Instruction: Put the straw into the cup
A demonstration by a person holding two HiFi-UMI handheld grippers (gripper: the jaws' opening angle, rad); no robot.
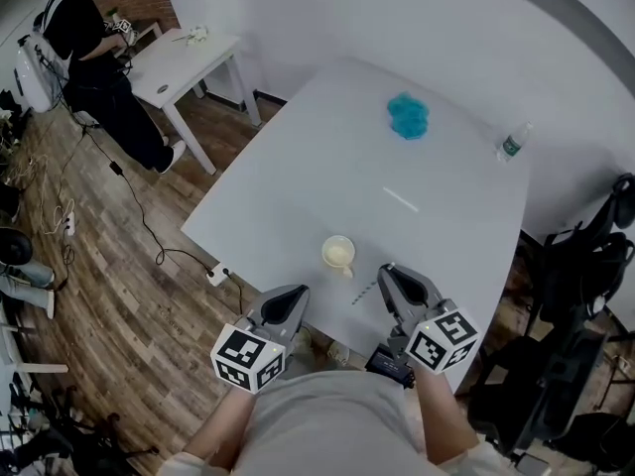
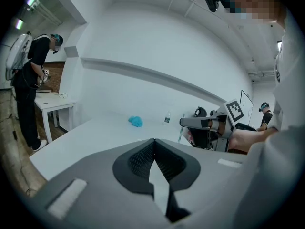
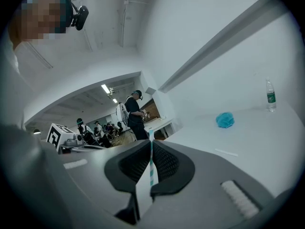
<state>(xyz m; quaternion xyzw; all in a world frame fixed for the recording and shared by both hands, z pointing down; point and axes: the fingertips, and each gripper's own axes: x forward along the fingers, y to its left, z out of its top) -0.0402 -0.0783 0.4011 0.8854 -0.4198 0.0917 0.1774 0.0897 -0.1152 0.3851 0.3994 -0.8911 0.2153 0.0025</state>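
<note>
A pale cup [image 1: 338, 253] stands upright near the front of the white table [image 1: 298, 157]. My right gripper [image 1: 386, 272] sits just right of the cup, shut on a thin teal-and-white striped straw [image 3: 151, 162] that stands up between its jaws. In the head view the straw [image 1: 363, 293] slants down to the left below that gripper's tip. My left gripper [image 1: 295, 293] hovers at the table's front edge, below and left of the cup. Its jaws are shut with nothing between them [image 2: 153, 142]. From it I see the right gripper [image 2: 209, 123] with the straw [image 2: 180, 130].
A second white straw [image 1: 401, 198] lies mid-table. A crumpled blue object [image 1: 408, 115] and a small water bottle [image 1: 513, 143] sit farther back. A person [image 1: 94, 53] stands by a small white table [image 1: 184, 62] at far left. Cables lie on the wooden floor [image 1: 99, 256].
</note>
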